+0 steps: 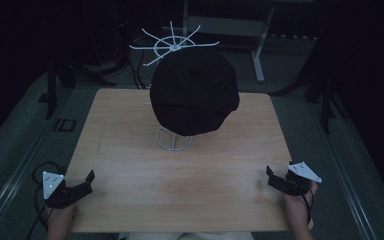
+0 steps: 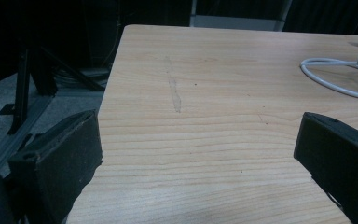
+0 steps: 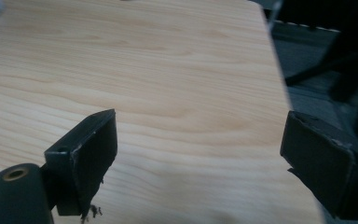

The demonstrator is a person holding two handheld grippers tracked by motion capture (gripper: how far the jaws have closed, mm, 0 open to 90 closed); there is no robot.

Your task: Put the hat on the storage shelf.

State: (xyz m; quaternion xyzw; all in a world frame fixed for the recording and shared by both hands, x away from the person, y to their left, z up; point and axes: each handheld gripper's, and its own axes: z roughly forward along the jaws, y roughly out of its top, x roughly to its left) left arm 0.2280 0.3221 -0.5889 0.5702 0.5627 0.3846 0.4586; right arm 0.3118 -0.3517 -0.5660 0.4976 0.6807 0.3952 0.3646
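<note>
A black cap (image 1: 194, 91) hangs on a white wire stand (image 1: 174, 46) at the middle back of the wooden table (image 1: 130, 165). The stand's round wire base (image 1: 174, 141) rests on the tabletop, and the same base (image 2: 335, 77) curves in at the right of the left gripper view. My left gripper (image 1: 82, 184) sits at the table's front left corner, open, with nothing between its jaws. My right gripper (image 1: 275, 177) sits at the front right edge, open and empty too. Both are well short of the cap.
A second white wire rack with radiating arms (image 1: 172, 42) rises behind the cap. Dark metal frames (image 1: 55, 82) and a white table leg (image 1: 260, 60) stand on the grey floor around the table. Bare wood lies between the two grippers.
</note>
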